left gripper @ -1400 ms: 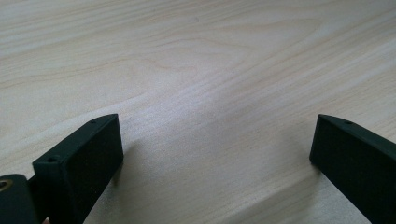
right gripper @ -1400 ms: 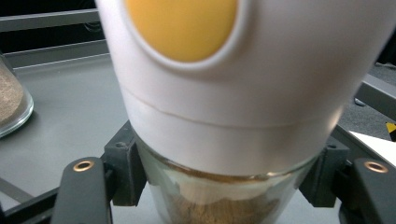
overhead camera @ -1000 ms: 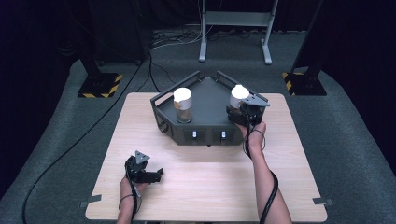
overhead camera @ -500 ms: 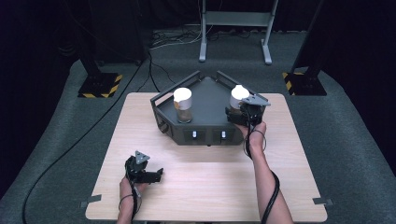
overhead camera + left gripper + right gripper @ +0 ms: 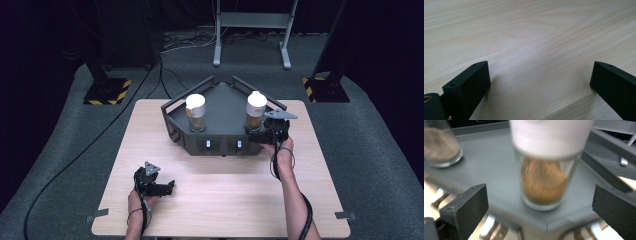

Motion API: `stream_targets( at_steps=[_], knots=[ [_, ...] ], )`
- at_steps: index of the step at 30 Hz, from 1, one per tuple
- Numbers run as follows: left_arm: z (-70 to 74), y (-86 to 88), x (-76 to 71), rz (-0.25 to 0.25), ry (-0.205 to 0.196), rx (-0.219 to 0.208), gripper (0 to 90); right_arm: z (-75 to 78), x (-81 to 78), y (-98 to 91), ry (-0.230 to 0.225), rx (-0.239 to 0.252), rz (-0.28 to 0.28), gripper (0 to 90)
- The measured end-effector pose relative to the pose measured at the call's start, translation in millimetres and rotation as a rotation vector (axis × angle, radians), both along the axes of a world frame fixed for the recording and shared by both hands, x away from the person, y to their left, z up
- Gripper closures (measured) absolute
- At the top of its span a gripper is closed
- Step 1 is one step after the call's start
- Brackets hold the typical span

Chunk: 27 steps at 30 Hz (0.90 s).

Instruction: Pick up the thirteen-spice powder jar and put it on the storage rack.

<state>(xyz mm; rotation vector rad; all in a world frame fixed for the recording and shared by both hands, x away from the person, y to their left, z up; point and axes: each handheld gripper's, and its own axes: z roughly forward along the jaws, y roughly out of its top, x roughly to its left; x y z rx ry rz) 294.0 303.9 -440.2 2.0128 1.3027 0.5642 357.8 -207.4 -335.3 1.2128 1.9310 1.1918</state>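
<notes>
Two glass jars with white lids stand on a dark grey angular tray (image 5: 222, 102). The right jar (image 5: 256, 111), part full of brown grains, rests near the tray's front right corner. My right gripper (image 5: 261, 131) sits just in front of it. Its jaws have just been opening and now stand wide, with the jar (image 5: 544, 180) a little ahead of them and touching neither pad. The left jar (image 5: 195, 112) stands apart on the tray (image 5: 486, 170) and shows as the far jar (image 5: 441, 147). Down on the wooden table (image 5: 524, 30) my left gripper (image 5: 165, 187) is open and holds nothing.
The tray has raised rails along its back edges and two small switches on its front face (image 5: 222, 145). Bare tabletop (image 5: 225, 190) spreads between the two hands. Stand legs and cables lie on the dark floor beyond the table.
The right gripper has let go of the right jar and drawn back slightly toward the person. The jar stays upright on the tray. The left hand has not moved.
</notes>
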Motion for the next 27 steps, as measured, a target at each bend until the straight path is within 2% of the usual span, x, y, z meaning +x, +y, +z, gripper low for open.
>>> stream_targets(
  at_steps=[4, 7, 9, 11, 17, 19, 22, 27],
  knots=[
    [0.0, 0.1, 0.1, 0.0, 0.0, 0.0, 2.7, -10.9, -17.7, -11.0, 0.006, 0.001, 0.019, 0.0],
    [0.0, 0.0, 0.0, 0.0, 0.0, 0.0, 2.7, -26.5, -33.5, -23.2, 0.012, 0.016, 0.034, 0.0],
    [0.0, 0.0, 0.0, 0.0, 0.0, 0.0, 2.7, -41.4, -42.5, -35.0, 0.031, 0.028, 0.067, 0.0],
    [0.0, 0.0, 0.0, 0.0, 0.0, 0.0, 2.7, -55.8, -50.9, -42.0, 0.055, 0.03, 0.074, 0.0],
    [0.0, -0.1, -0.1, 0.0, 0.0, 0.0, 2.7, -94.8, -72.0, -55.0, 0.135, 0.035, 0.021, 0.0],
    [0.0, 0.0, 0.1, 0.001, 0.0, 0.0, 2.7, -101.2, -76.2, -58.7, 0.158, 0.035, 0.009, 0.0],
    [-0.1, -0.2, 0.0, 0.001, 0.0, 0.0, 2.6, -106.6, -82.2, -63.6, 0.169, 0.048, -0.005, 0.0],
    [0.0, -0.1, 0.1, 0.001, 0.001, 0.0, 2.6, -111.8, -87.1, -63.5, 0.176, 0.032, -0.024, 0.0]
  ],
)
